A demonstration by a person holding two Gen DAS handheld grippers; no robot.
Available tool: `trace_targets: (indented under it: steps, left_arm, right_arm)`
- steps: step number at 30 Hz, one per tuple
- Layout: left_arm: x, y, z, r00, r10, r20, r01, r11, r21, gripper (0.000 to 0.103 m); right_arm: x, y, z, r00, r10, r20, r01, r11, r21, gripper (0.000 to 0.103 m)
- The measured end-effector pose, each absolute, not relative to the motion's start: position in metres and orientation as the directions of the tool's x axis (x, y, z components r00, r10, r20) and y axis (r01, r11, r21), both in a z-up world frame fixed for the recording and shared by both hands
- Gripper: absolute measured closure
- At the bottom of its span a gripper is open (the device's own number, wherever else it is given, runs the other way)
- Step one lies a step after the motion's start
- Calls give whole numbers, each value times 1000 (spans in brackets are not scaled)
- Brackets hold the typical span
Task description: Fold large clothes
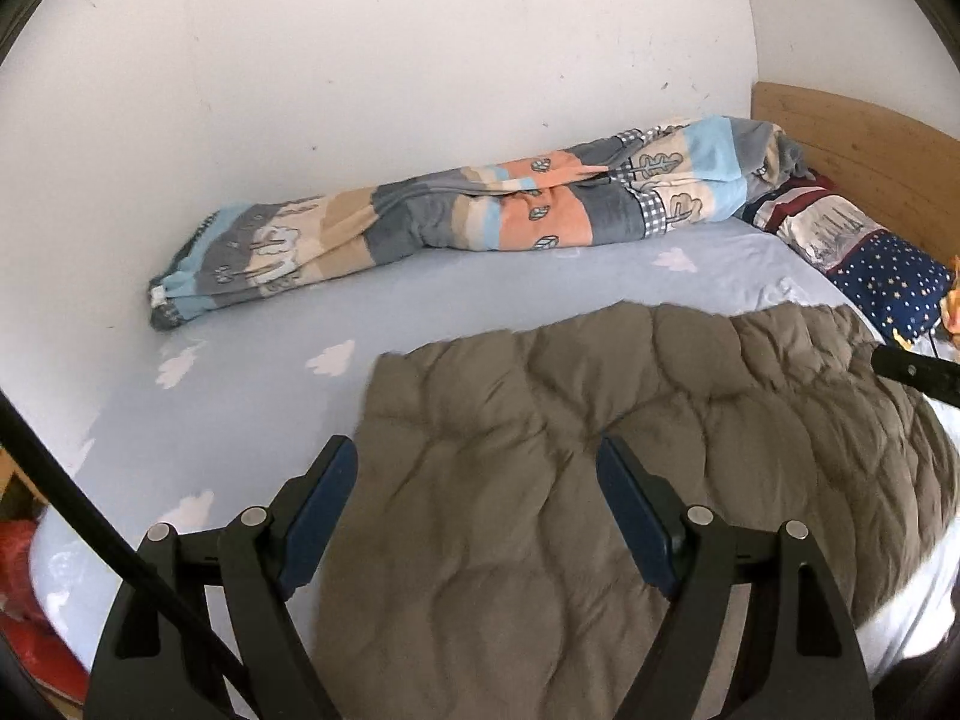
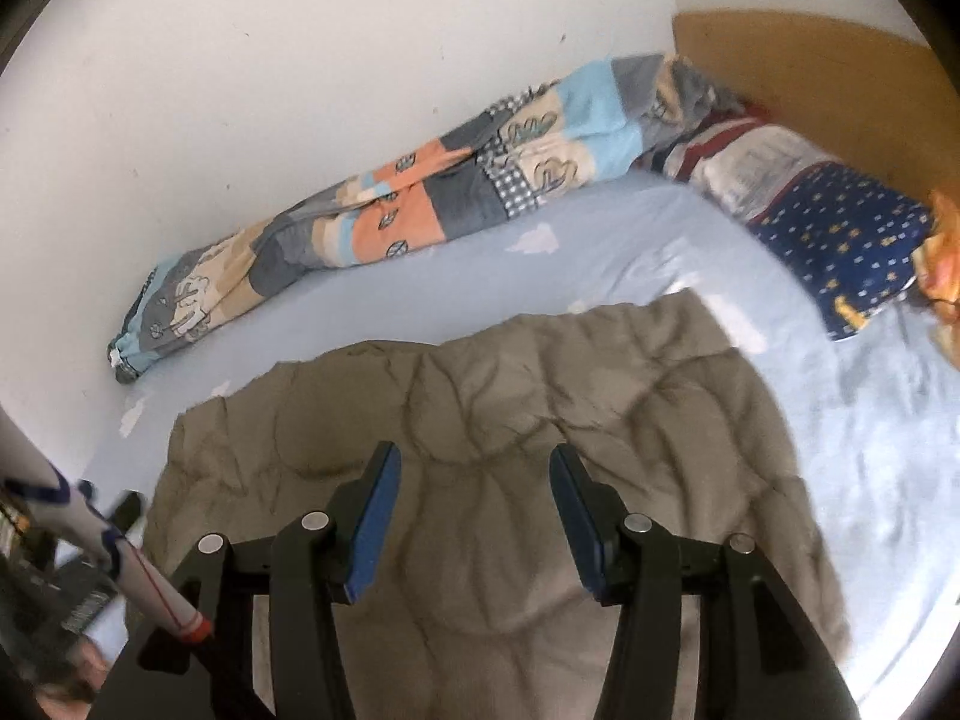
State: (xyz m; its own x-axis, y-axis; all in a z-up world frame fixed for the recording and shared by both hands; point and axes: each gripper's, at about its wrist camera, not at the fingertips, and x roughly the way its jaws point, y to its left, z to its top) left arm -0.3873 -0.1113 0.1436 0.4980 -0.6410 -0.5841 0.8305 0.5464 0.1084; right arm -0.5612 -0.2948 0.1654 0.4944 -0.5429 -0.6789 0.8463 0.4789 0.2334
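A brown quilted garment (image 1: 540, 450) lies spread flat on the light blue bed sheet (image 1: 252, 396), with its far edge toward the wall. My left gripper (image 1: 477, 474) hangs over the garment's left part, jaws wide apart, nothing between the pads. A black fingertip (image 1: 918, 369) of the other gripper shows at the right edge. In the right wrist view the same garment (image 2: 540, 396) fills the foreground. My right gripper (image 2: 474, 474) is open above its middle and grips nothing.
A rolled patchwork duvet (image 1: 480, 204) lies along the white wall (image 1: 360, 60). A star-print pillow (image 1: 864, 258) rests against the wooden headboard (image 1: 858, 138) at the right. A white tube with a red tip (image 2: 138, 576) crosses the lower left. Red items (image 1: 36, 630) sit beyond the bed's left edge.
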Motion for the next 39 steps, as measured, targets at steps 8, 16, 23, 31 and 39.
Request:
trace_targets:
  steps: [8, 16, 23, 31, 39]
  left_arm:
    - [-334, -110, 94, 391, -525, -756, 784, 621, -26, 19]
    - [-313, -118, 63, 289, -477, -830, 759, 643, -104, 19]
    - [-322, -117, 76, 345, -506, -791, 772, 632, -68, 19]
    - [-315, -120, 71, 325, -481, -814, 768, 637, -70, 19]
    - [-328, -119, 84, 395, -509, -765, 787, 616, -4, 19]
  right_arm:
    - [-585, -309, 147, 466, -504, -727, 866, 427, 259, 46]
    - [-562, -320, 114, 398, -396, -827, 880, 420, 223, 42]
    - [-556, -308, 129, 402, -477, -781, 874, 453, 173, 40]
    - [-584, -316, 128, 388, -457, -800, 881, 438, 177, 40]
    - [-588, -311, 134, 406, -475, -781, 875, 447, 183, 40]
